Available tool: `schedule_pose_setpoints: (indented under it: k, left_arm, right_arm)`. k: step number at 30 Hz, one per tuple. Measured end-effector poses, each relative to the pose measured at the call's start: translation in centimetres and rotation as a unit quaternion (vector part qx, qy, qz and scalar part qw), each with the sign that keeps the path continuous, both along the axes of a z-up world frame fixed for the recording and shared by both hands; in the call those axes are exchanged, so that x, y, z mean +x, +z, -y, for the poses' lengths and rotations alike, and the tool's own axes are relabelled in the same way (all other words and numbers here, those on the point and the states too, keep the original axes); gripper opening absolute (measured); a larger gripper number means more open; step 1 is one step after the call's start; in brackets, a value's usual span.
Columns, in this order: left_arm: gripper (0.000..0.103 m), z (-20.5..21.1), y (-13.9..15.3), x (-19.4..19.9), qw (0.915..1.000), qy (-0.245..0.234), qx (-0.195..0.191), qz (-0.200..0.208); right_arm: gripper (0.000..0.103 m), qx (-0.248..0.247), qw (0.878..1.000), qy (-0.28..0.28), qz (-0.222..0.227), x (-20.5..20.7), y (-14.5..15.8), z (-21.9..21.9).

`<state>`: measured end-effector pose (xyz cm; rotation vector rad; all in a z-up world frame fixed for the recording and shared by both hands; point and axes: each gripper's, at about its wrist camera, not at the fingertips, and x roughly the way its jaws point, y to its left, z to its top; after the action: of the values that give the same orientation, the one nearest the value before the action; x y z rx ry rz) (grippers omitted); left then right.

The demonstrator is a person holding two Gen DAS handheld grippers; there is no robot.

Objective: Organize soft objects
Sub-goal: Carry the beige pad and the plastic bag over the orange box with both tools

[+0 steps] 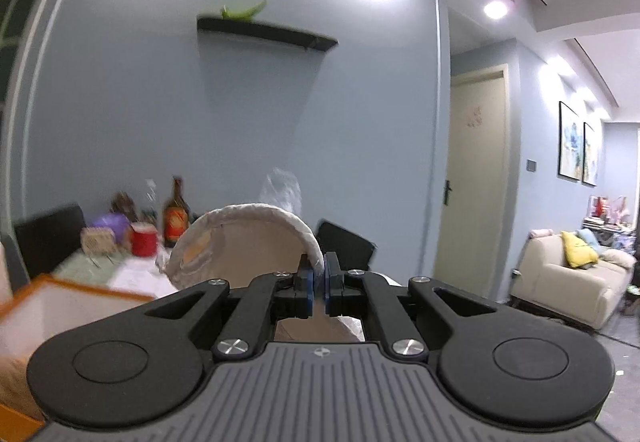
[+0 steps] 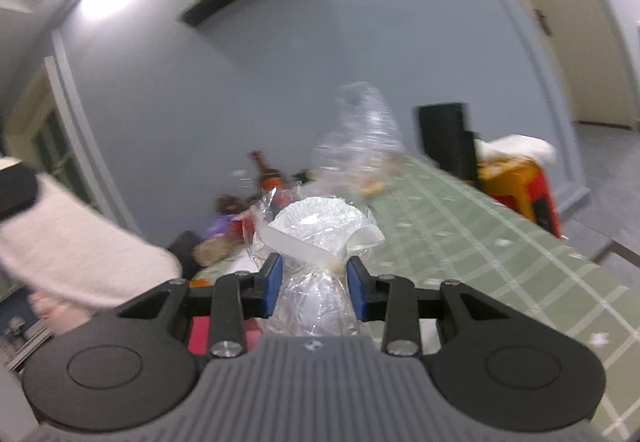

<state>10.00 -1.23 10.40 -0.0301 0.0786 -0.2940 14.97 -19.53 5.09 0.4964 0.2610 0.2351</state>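
With my left gripper [image 1: 317, 284] pinching the basket [image 1: 244, 242] rim to steady it, my right gripper [image 2: 314, 280] brackets the plastic bag [image 2: 316, 262], grip uncertain

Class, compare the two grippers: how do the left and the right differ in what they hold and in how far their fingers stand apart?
The left gripper pinches the thick white rim of a beige round basket; the right gripper holds a clear plastic bag of white contents. The left's fingers are nearly together; the right's stand wider around the bulky bag. Both have blue pads on black fingers.
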Motion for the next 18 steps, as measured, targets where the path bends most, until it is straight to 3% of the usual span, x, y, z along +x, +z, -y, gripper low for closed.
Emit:
schedule_pose_setpoints:
  k: [5, 12, 18]
  left_arm:
    - [0.006, -2.3, 1.3, -1.5, 0.9992, 0.012, 0.002, 0.038]
    - [0.005, -9.5, 3.1, -1.5, 0.9976, 0.042, -0.046, 0.030]
    - [0.005, -16.5, 2.5, -0.6, 0.9905, 0.086, -0.107, 0.002]
  right_arm:
    - [0.034, -0.039, 0.998, 0.040, 0.031, -0.6, 3.4, -5.1]
    - [0.035, -0.113, 0.988, 0.094, 0.043, 0.6, 6.0, -12.9]
    - [0.035, -0.142, 0.976, 0.165, -0.015, 4.2, 6.2, -18.8]
